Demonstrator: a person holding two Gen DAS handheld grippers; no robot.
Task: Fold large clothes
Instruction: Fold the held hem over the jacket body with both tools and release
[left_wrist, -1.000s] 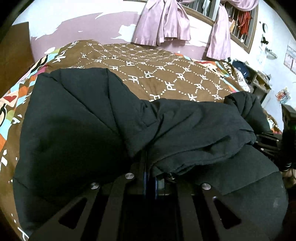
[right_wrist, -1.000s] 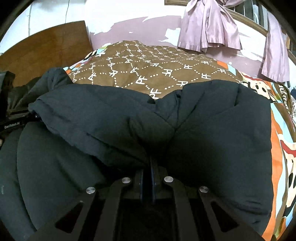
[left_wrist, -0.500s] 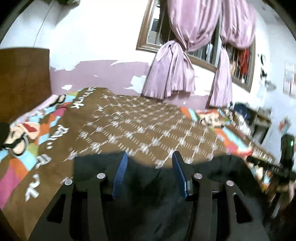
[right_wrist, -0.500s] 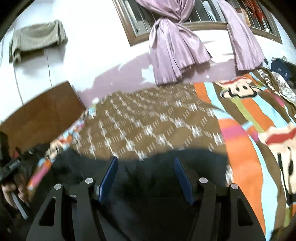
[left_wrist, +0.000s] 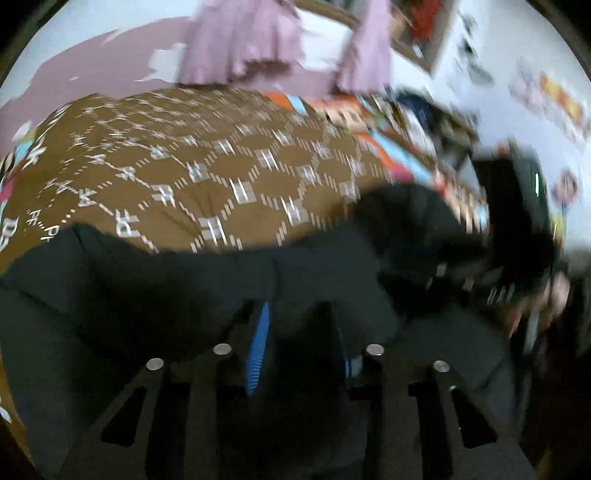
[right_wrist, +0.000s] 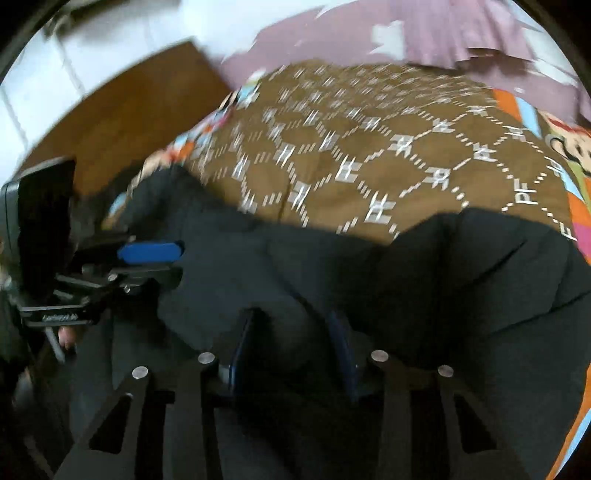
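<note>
Both grippers have dipped back, jaws spread, over the puffy black jacket (left_wrist: 147, 295).

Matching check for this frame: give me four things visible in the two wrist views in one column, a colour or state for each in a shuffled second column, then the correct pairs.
Things:
1. black jacket
2. bedspread
3. curtains
4. left gripper

Colour or state:
A. brown with a white lattice print
B. pale purple, hanging at the far wall
C. open, jaws spread with dark cloth between them
D. dark, lying on the near part of the bed

Pairs: 1-D, 2-A, 3-B, 4-C
</note>
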